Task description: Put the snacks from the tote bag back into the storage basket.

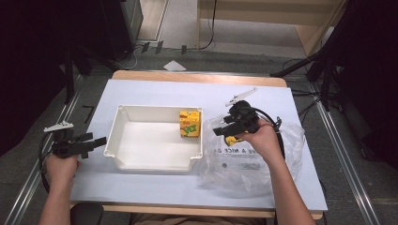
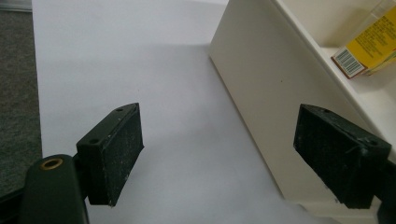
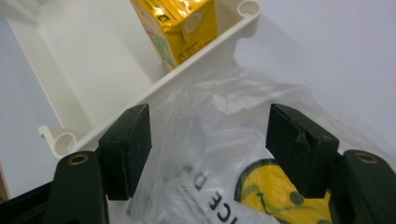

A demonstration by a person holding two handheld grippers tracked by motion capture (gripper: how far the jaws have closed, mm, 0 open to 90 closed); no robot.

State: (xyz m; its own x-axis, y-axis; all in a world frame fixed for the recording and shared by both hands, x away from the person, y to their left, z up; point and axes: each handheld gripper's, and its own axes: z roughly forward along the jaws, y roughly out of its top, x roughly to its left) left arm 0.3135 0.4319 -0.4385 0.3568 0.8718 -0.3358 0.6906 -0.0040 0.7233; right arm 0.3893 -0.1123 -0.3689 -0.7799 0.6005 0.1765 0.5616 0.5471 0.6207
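Note:
A white bin sits mid-table with a yellow drink carton standing in its far right corner. A clear plastic bag with black print and a yellow smiley lies right of the bin. My right gripper hovers open over the bag's left edge, jaws pointing at the bin's right wall. In the right gripper view its jaws frame the bag, with the bin rim and carton beyond. My left gripper rests open just left of the bin; its jaws hold nothing beside the bin wall.
A pale sheet covers the table, and a wooden edge shows at the far side. Dark stands and cables sit on the floor at the back right. Bare sheet lies left of the bin and behind it.

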